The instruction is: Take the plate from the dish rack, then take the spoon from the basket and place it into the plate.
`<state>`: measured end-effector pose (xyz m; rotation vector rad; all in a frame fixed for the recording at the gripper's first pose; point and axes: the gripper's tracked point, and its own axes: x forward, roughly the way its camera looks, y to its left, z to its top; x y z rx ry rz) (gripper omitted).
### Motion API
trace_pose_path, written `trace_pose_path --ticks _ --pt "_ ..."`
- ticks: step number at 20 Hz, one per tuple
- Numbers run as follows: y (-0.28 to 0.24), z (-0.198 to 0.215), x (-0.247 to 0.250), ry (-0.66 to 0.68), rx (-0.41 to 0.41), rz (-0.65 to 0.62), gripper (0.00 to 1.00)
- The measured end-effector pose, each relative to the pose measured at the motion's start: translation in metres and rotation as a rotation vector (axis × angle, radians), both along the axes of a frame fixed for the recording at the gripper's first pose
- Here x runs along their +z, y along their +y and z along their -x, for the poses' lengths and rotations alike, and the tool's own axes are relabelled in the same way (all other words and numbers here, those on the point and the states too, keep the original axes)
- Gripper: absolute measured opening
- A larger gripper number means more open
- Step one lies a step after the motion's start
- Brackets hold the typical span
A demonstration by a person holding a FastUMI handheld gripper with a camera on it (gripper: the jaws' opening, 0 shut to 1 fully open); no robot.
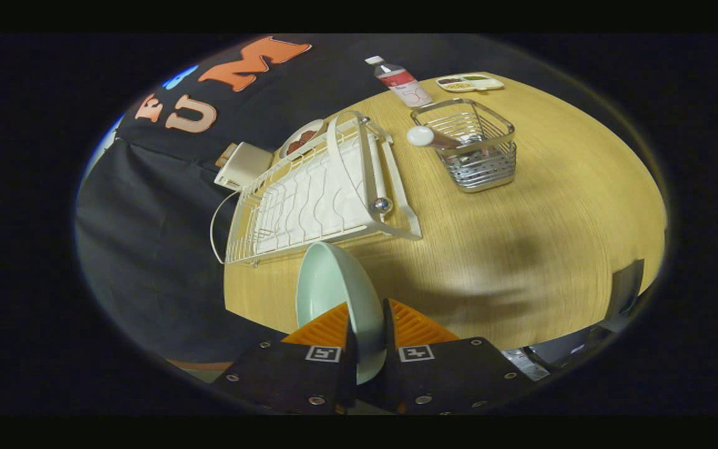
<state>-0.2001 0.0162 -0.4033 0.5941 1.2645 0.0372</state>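
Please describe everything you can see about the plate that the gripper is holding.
The plate is pale mint green, smooth and glossy, and looks like ceramic or melamine. It is round, with a shallow hollow facing left. It is held on edge, nearly upright, its lower rim clamped between the two fingers of the gripper. It is lifted above the wooden table, just in front of the white dish rack, and touches neither. Nothing lies in it.

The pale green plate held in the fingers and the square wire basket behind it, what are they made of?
Pale green plate: probably glazed ceramic or melamine; smooth, even, softly shiny surface. It stands on edge, pinched between the gripper fingers. Square wire basket: polished metal, with thin bright reflective wires.
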Motion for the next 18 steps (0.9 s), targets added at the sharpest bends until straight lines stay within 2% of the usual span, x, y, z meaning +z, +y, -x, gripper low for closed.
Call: trace_pose_path --ticks 8,13,18 --pt "0.007 -0.004 -0.033 -0.04 -0.074 -0.087 0.19" --pt "0.005 -0.003 -0.044 -0.038 -0.106 -0.084 0.2" --pt "-0.012 -0.014 -0.041 -0.078 -0.126 -0.017 0.5"
